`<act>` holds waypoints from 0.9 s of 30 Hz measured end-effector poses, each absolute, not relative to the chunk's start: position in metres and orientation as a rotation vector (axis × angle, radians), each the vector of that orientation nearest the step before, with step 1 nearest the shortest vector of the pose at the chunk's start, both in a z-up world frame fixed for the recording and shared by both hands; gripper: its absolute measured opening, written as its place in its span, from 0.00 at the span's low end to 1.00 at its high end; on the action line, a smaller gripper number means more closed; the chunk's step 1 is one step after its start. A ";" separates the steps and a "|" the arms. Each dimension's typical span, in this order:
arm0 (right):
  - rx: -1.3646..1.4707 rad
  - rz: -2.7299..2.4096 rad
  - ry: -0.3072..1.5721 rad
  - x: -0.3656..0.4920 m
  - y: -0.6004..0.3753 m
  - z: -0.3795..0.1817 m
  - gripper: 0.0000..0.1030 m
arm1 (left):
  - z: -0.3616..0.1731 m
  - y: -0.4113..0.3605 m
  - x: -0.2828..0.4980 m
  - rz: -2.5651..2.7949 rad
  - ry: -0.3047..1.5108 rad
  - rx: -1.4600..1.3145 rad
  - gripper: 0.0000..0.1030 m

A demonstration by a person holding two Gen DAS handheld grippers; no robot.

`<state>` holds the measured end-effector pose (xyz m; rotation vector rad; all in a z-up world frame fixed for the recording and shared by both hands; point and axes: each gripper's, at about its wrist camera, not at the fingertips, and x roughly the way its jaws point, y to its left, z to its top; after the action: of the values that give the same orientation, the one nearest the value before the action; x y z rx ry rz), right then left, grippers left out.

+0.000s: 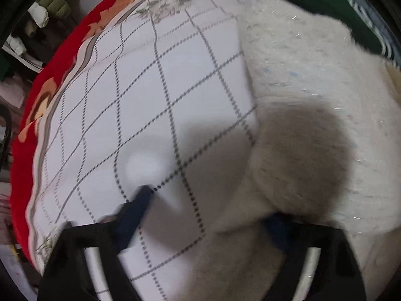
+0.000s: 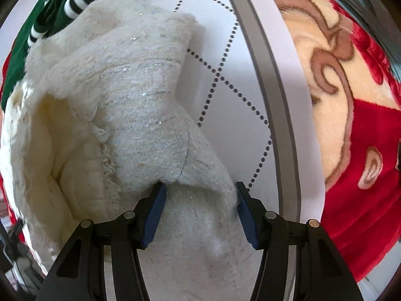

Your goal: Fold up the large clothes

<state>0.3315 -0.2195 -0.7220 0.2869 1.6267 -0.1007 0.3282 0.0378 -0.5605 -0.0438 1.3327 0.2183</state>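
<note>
A cream fuzzy knitted garment point(image 2: 140, 115) with fine silver threads lies bunched on a white checked sheet point(image 2: 225, 50). My right gripper point(image 2: 200, 195) is open, its blue pads point(image 2: 155, 213) on either side of a fold of the garment near its lower edge. In the left wrist view the same garment point(image 1: 313, 100) fills the right side. My left gripper point(image 1: 210, 210) is open and blurred, its left pad point(image 1: 135, 213) over the sheet point(image 1: 163, 87) and its right pad partly hidden by the garment's edge.
A red blanket with cream and brown patterns point(image 2: 351, 100) lies under the sheet and shows along the left edge in the left wrist view point(image 1: 50, 80). A dark green garment with black-and-white striped trim point(image 2: 50, 15) lies beyond the cream one. Hanging clothes point(image 1: 45, 12) show at far left.
</note>
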 end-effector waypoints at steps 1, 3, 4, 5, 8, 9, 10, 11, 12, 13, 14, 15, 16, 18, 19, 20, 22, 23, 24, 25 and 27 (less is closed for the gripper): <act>0.287 -0.083 1.623 0.330 -0.216 -0.721 0.45 | -0.559 0.036 0.329 0.214 1.327 -0.043 0.51; 0.257 -0.055 1.628 0.329 -0.202 -0.720 0.15 | -0.555 0.037 0.329 0.221 1.322 -0.041 0.43; 0.254 -0.044 1.627 0.328 -0.194 -0.719 0.11 | -0.553 0.043 0.328 0.226 1.323 -0.054 0.41; 0.259 -0.032 1.624 0.328 -0.188 -0.717 0.09 | -0.549 0.052 0.329 0.233 1.326 -0.066 0.41; 0.332 -0.005 1.625 0.327 -0.183 -0.715 0.08 | -0.547 0.071 0.327 0.261 1.327 -0.098 0.42; 0.388 0.015 1.625 0.326 -0.180 -0.713 0.08 | -0.546 0.078 0.326 0.271 1.324 -0.093 0.43; 0.423 0.031 1.624 0.326 -0.177 -0.711 0.08 | -0.545 0.084 0.326 0.282 1.323 -0.080 0.43; 0.456 0.050 1.624 0.325 -0.173 -0.709 0.08 | -0.544 0.090 0.324 0.289 1.322 -0.068 0.43; 0.472 0.065 1.625 0.324 -0.168 -0.708 0.08 | -0.543 0.095 0.323 0.296 1.322 -0.057 0.43; 0.494 0.087 1.626 0.323 -0.162 -0.707 0.08 | -0.542 0.099 0.321 0.303 1.325 -0.047 0.44; 0.511 0.104 1.628 0.322 -0.157 -0.707 0.08 | -0.541 0.104 0.321 0.311 1.328 -0.035 0.44; 0.532 0.123 1.630 0.321 -0.151 -0.707 0.08 | -0.541 0.109 0.319 0.320 1.332 -0.025 0.43; 0.537 0.122 1.629 0.320 -0.148 -0.714 0.08 | -0.542 0.119 0.319 0.327 1.337 -0.023 0.44; 0.486 0.037 1.624 0.319 -0.147 -0.716 0.07 | -0.545 0.129 0.317 0.332 1.347 -0.036 0.45; 0.492 -0.025 1.631 0.318 -0.152 -0.724 0.07 | -0.546 0.132 0.310 0.331 1.349 -0.049 0.46; 0.539 -0.070 1.648 0.316 -0.156 -0.734 0.07 | -0.544 0.129 0.308 0.332 1.349 -0.051 0.46; 0.566 -0.126 1.677 0.319 -0.152 -0.742 0.07 | -0.543 0.124 0.307 0.342 1.362 -0.043 0.46; 0.501 -0.118 1.694 0.325 -0.142 -0.739 0.07 | -0.540 0.121 0.306 0.350 1.370 -0.045 0.46; 0.459 -0.104 1.703 0.328 -0.135 -0.734 0.07 | -0.536 0.120 0.304 0.360 1.373 -0.050 0.46; 0.433 -0.092 1.708 0.331 -0.127 -0.726 0.09 | -0.531 0.121 0.303 0.361 1.370 -0.060 0.46; 0.410 -0.081 1.709 0.333 -0.122 -0.711 0.11 | -0.521 0.119 0.300 0.365 1.371 -0.056 0.60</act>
<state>0.3326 -0.1225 -0.7109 0.4101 1.7092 -0.0809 0.3003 0.1191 -0.5206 -0.0561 1.3710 0.3654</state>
